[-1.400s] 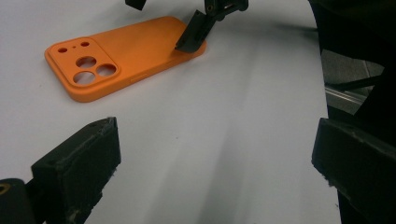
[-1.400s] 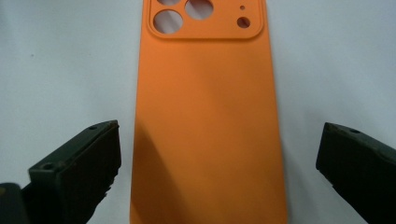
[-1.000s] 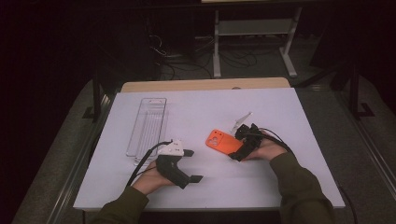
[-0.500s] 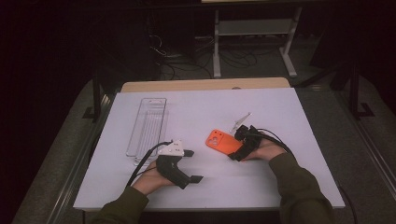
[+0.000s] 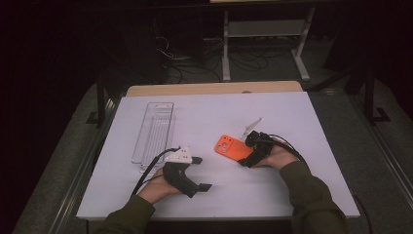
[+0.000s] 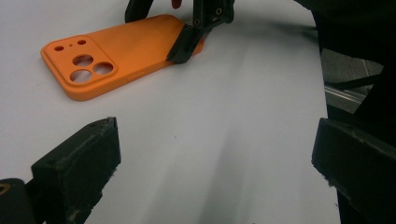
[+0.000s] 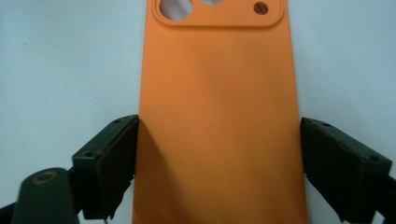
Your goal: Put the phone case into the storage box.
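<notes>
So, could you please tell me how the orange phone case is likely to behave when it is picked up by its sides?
The orange phone case looks thin and hollow, so probably light and likely to flex if squeezed. Its smooth matte surface may slip. The right claw straddles its long edges.

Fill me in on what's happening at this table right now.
A person holds a two-jaw gripper in each hand over a white table top. The right gripper straddles the near end of a flat orange phone case with camera cut-outs; its jaws have just been closing, at or very near the case's sides. The left gripper rests open. A clear plastic tray lies at the left.
</notes>
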